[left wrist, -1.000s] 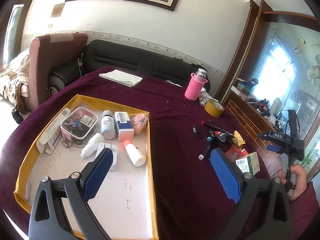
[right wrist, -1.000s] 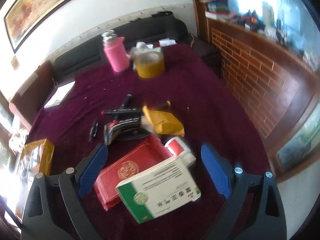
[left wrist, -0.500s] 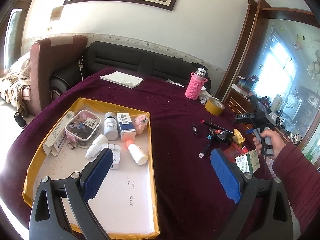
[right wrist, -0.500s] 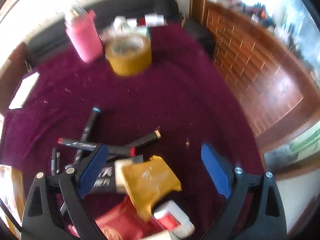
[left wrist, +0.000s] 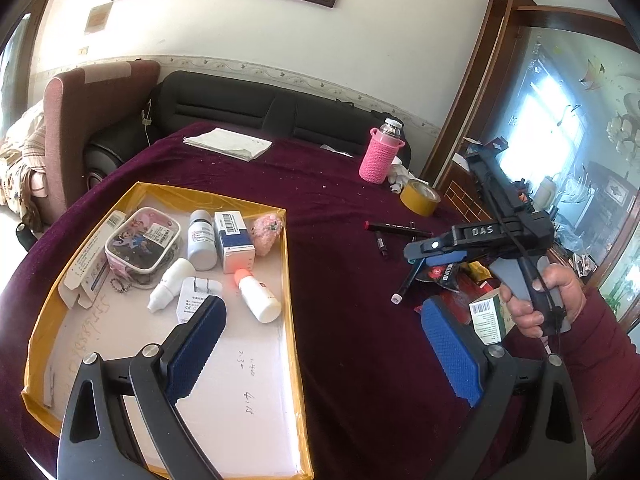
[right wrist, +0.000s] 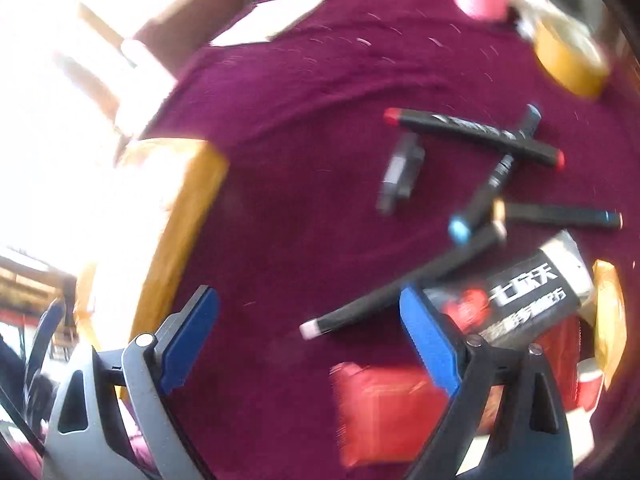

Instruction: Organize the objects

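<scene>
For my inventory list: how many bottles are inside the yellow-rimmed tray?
3. A grey-capped one left of the blue-white box, a small white one beside the charger plug, an orange-capped one nearer the tray's right rim. None seems hidden.

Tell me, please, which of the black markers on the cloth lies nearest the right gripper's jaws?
The marker with the pale pink-white end cap: it runs up to the open right gripper, while the red-capped marker and blue-capped marker lie farther off.

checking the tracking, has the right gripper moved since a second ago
Yes. In the left wrist view the right gripper has swung in from the right edge toward the markers, now hovering open over them, nearer the tape roll.
</scene>
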The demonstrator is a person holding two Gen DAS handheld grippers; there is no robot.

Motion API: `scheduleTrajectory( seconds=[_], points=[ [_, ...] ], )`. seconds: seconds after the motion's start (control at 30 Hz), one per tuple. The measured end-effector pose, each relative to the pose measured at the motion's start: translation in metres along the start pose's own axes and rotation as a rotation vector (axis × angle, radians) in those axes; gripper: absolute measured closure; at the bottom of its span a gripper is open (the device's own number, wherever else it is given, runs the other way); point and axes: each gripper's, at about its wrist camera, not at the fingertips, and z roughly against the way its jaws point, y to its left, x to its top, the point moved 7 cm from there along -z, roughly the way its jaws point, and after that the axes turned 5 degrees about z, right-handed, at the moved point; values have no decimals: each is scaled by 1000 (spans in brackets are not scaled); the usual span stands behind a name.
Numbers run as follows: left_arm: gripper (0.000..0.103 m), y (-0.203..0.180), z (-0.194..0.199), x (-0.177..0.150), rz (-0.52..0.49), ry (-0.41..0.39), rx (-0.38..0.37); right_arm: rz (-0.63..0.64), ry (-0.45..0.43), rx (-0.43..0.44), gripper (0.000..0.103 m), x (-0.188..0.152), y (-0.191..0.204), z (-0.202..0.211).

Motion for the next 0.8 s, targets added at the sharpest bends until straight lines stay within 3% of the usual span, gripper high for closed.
scheduleTrajectory(
  seconds=[0.07, 0.17, 0.23, 0.4, 0.53, 0.7, 0.77, 0.8],
  points=[
    [7, 1, 0, 0, 11, 2, -14, -19, -79, -55, 10, 4, -4, 25],
    [7, 3, -1, -2, 47, 13, -41, -123, -170, -316, 10, 15, -47, 54],
    [7, 4, -3, -5, 58, 27, -54, -174, -157, -437, 10, 23, -76, 54],
    [7, 11, 2, -2, 50, 14, -40, -309, -99, -602, 10, 46, -138, 41],
    [7, 24, 6, 6, 57, 1, -24, -484, -105, -535, 10, 72, -179, 30],
    [7, 40, 1, 11, 79, 3, -10, -415, -94, -541, 10, 109, -176, 3],
    [7, 45, -3, 11, 95, 12, -17, -399, -20, -519, 11, 108, -164, -19],
    [7, 46, -4, 11, 99, 14, -21, -391, 16, -471, 16, 106, -156, -31]
  ],
)
